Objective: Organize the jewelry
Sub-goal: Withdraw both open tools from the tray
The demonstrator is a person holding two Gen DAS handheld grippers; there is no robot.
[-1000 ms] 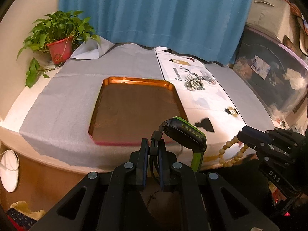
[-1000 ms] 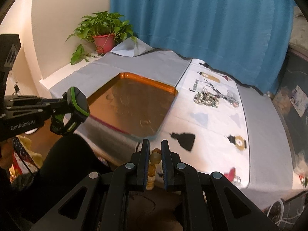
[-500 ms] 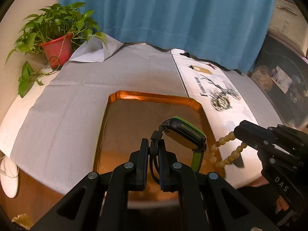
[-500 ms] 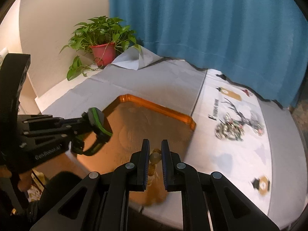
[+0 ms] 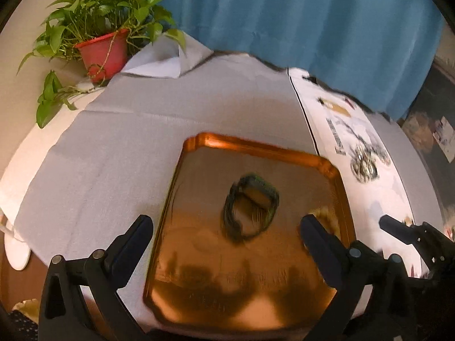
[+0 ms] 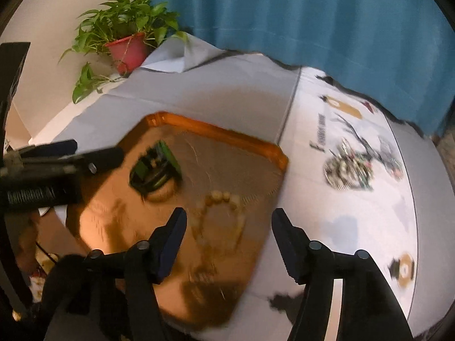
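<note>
Both sets of fingers spread wide, holding nothing; we should lift straight up, clear of the watch (image 5: 250,207) and bead bracelet (image 6: 220,221) lying on the tray (image 5: 256,145).

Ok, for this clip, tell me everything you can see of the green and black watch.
The watch lies loose on the floor of the orange tray, roughly mid-tray, with nothing gripping it. It has a dark rectangular face framed in green and a black band with green accents curled into a closed loop, likely rubbery plastic. It rests tilted on its side. Motion blur hides finer detail. The bead bracelet lies apart from it, nearer the tray's right edge.
</note>
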